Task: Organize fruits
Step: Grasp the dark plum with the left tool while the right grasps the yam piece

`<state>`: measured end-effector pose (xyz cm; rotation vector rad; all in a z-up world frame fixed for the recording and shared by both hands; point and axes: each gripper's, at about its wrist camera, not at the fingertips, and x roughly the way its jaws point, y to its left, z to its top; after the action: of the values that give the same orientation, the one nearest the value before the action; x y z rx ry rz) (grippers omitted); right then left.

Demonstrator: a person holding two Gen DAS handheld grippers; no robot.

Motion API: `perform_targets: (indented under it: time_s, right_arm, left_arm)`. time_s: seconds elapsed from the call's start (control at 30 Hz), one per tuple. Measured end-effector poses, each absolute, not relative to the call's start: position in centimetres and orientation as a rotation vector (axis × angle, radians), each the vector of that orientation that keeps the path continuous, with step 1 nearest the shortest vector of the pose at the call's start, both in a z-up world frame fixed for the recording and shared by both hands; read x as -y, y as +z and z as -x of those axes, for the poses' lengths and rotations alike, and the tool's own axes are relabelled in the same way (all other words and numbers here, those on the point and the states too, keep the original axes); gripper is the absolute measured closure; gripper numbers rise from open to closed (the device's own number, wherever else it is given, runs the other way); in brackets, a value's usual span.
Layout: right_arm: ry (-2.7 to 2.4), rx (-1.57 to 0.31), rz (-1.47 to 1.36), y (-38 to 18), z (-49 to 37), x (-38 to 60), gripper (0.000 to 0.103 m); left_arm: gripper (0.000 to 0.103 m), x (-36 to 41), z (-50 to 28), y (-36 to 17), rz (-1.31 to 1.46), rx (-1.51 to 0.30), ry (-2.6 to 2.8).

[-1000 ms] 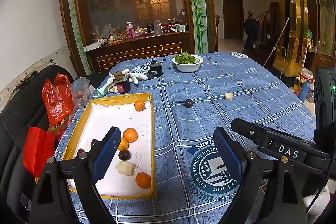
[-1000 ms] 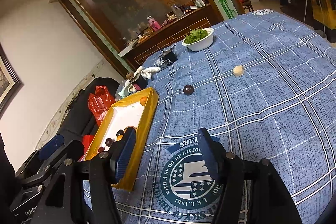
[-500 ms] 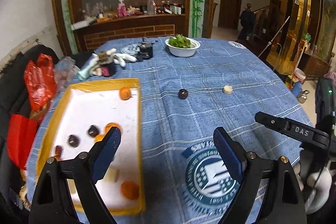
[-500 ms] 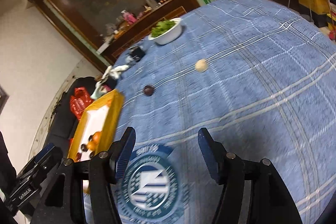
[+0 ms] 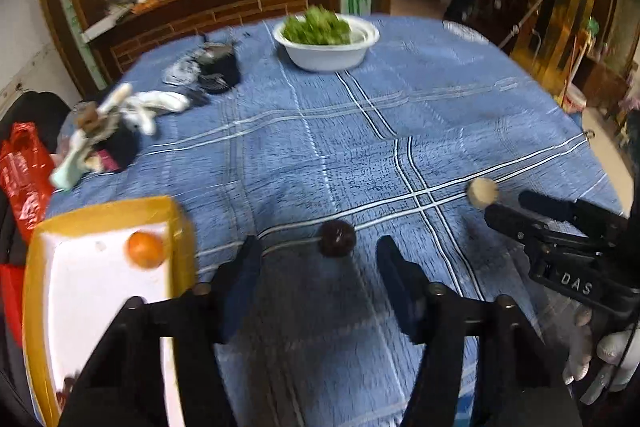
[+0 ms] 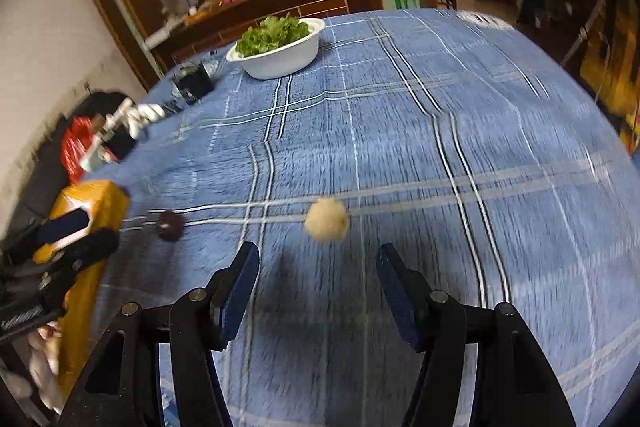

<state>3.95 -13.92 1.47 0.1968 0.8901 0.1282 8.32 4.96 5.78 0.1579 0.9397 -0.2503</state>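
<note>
A dark round fruit (image 5: 337, 238) lies on the blue checked tablecloth just ahead of my open, empty left gripper (image 5: 318, 259); it also shows in the right wrist view (image 6: 169, 225). A pale round fruit (image 6: 327, 219) lies just ahead of my open, empty right gripper (image 6: 316, 267); it also shows in the left wrist view (image 5: 482, 192), at the right gripper's tips. The yellow-rimmed white tray (image 5: 100, 215) at the left holds an orange (image 5: 145, 250).
A white bowl of greens (image 5: 326, 41) stands at the far side of the table. Gloves and dark small items (image 5: 120, 123) lie at the far left. A red bag (image 5: 22, 167) hangs off the table's left edge. The tray's yellow wall (image 6: 96, 203) is left of the right gripper.
Both grippers have moved forward over the table. The dark fruit is now close before the left gripper and the pale fruit close before the right one. Both stay open.
</note>
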Motion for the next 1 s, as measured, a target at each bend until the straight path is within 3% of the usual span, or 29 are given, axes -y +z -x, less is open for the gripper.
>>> perform_targets:
  time_s: [0.33,0.4,0.43,0.5,0.53,1.0]
  right_arm:
    - [0.137,-0.912,-0.126,-0.1,-7.4,13.0,0.044]
    - [0.13,-0.907,-0.123,-0.1,-7.3,13.1,0.051]
    - [0.122,-0.903,-0.117,-0.2,-7.3,13.0,0.054]
    - [0.107,-0.898,-0.111,-0.2,-7.1,13.3,0.072]
    - [0.115,-0.899,-0.125,-0.2,-7.1,13.5,0.072]
    - [0.134,-0.846,-0.33,3.1,0.9,16.6,0.072]
  left_arm:
    - [0.045,-2.7,-11.1,2.1,-0.23,-1.007,-0.245]
    - [0.045,-2.7,-11.4,1.6,-0.217,-1.031,-0.24]
    - [0.048,-2.8,-11.3,1.6,-0.208,-1.027,-0.242]
    - [0.074,-2.8,-11.2,1.8,-0.197,-1.033,-0.256]
    - [0.081,-2.7,-11.0,1.9,-0.201,-1.036,-0.248]
    - [0.081,-6.9,-2.0,8.1,0.097,-0.929,-0.395]
